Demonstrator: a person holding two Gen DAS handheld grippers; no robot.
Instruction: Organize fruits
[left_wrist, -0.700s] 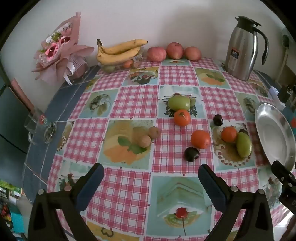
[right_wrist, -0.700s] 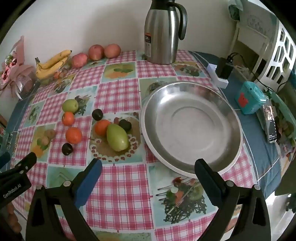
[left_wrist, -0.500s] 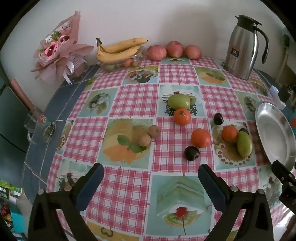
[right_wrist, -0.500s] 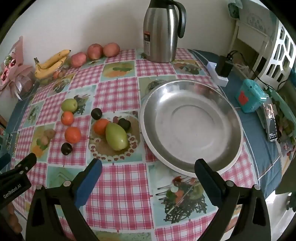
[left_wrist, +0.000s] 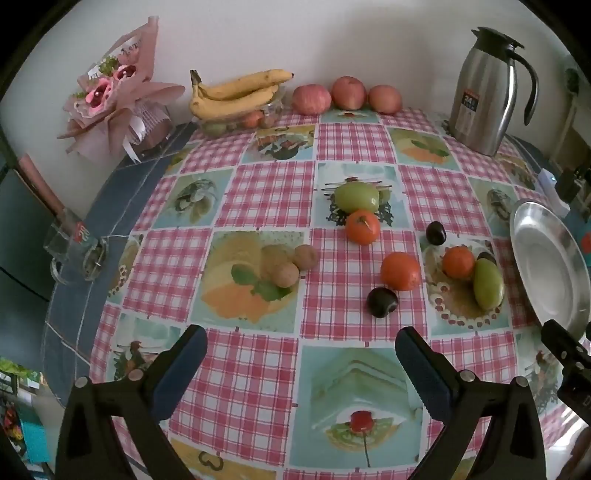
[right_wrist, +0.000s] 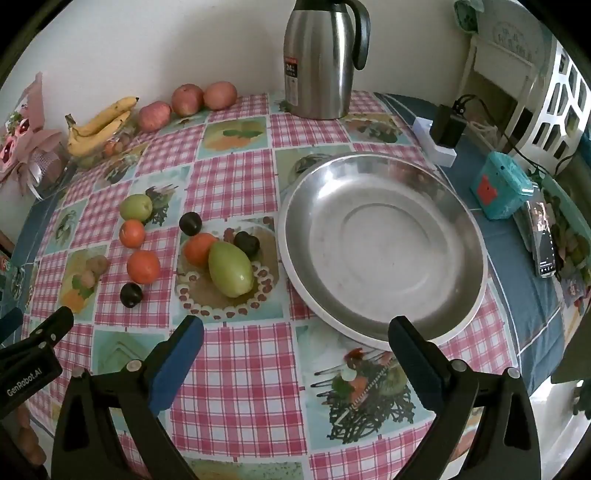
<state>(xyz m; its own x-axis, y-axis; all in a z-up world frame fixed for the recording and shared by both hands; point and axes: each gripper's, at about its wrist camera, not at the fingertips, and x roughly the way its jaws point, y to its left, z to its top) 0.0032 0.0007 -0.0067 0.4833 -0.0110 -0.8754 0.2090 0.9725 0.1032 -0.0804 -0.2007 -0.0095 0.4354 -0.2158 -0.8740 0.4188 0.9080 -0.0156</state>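
Loose fruit lies on the checked tablecloth: a green mango (right_wrist: 231, 271), three oranges (left_wrist: 400, 270) (left_wrist: 362, 226) (left_wrist: 458, 262), dark plums (left_wrist: 382, 302) (left_wrist: 435, 233), a green apple (left_wrist: 357, 196) and brown kiwis (left_wrist: 284, 274). An empty steel plate (right_wrist: 382, 247) sits to their right. My left gripper (left_wrist: 301, 350) is open and empty, hovering short of the kiwis and plum. My right gripper (right_wrist: 295, 341) is open and empty, near the plate's front rim.
Bananas (left_wrist: 236, 94) over a glass bowl and three red apples (left_wrist: 347, 94) line the back wall. A steel jug (right_wrist: 321, 59) stands back right, a bouquet (left_wrist: 118, 96) back left. A glass mug (left_wrist: 70, 251) sits at the left edge. Charger, teal box (right_wrist: 502, 190) and phone lie right of the plate.
Both views have shifted slightly; the fruit and plate sit a little lower and closer in frame. Both grippers stay open and empty.
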